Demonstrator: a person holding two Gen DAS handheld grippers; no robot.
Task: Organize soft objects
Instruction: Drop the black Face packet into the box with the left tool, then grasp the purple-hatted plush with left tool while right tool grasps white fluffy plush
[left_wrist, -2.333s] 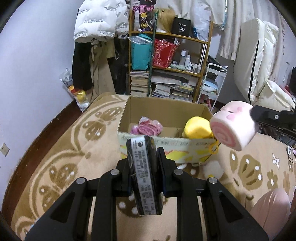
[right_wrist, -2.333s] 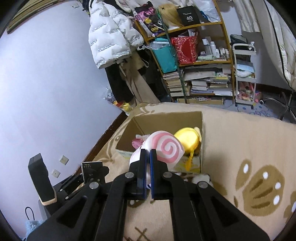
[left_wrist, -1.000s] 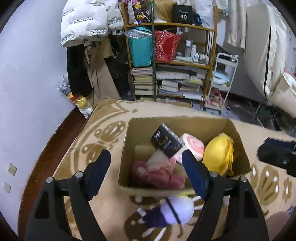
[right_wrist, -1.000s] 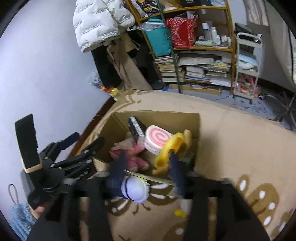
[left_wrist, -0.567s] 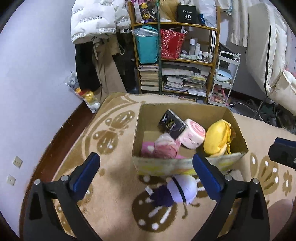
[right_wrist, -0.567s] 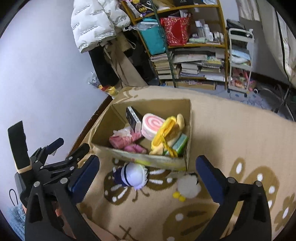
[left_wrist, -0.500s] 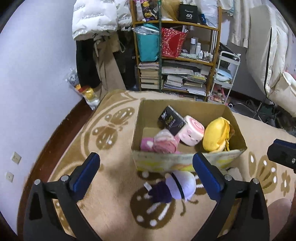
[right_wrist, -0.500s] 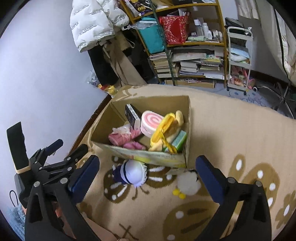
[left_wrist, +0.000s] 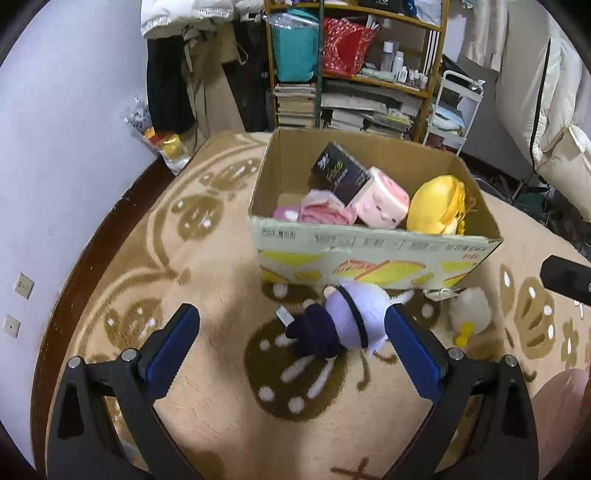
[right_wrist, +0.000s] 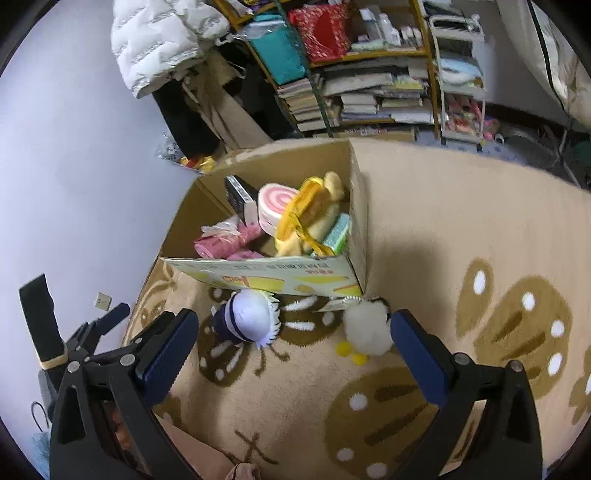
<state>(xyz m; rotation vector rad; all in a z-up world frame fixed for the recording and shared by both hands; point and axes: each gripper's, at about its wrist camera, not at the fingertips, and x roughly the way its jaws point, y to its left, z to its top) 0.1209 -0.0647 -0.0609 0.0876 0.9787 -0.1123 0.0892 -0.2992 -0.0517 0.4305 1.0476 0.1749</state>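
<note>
A cardboard box (left_wrist: 369, 254) (right_wrist: 266, 275) stands on the rug and holds a black pack (left_wrist: 341, 173), a pink swirl-roll plush (left_wrist: 384, 203) (right_wrist: 275, 206), a yellow plush (left_wrist: 436, 206) and pink soft items (left_wrist: 321, 212). In front of the box lie a lavender-and-navy doll (left_wrist: 343, 325) (right_wrist: 247, 319) and a white fluffy chick (left_wrist: 469, 310) (right_wrist: 367, 328). My left gripper (left_wrist: 291, 347) is open just above the doll, holding nothing. My right gripper (right_wrist: 295, 347) is open above both toys, also empty.
A beige patterned rug (left_wrist: 207, 280) covers the floor up to a dark wooden edge at the left wall. A crowded shelf (left_wrist: 354, 74) with books and bags, hanging coats (right_wrist: 162, 40) and a white cart (right_wrist: 458, 74) stand behind the box.
Both grippers let go of the black pack and the pink roll into the box and opened wide. They then drew back and sank toward the doll and chick on the rug.
</note>
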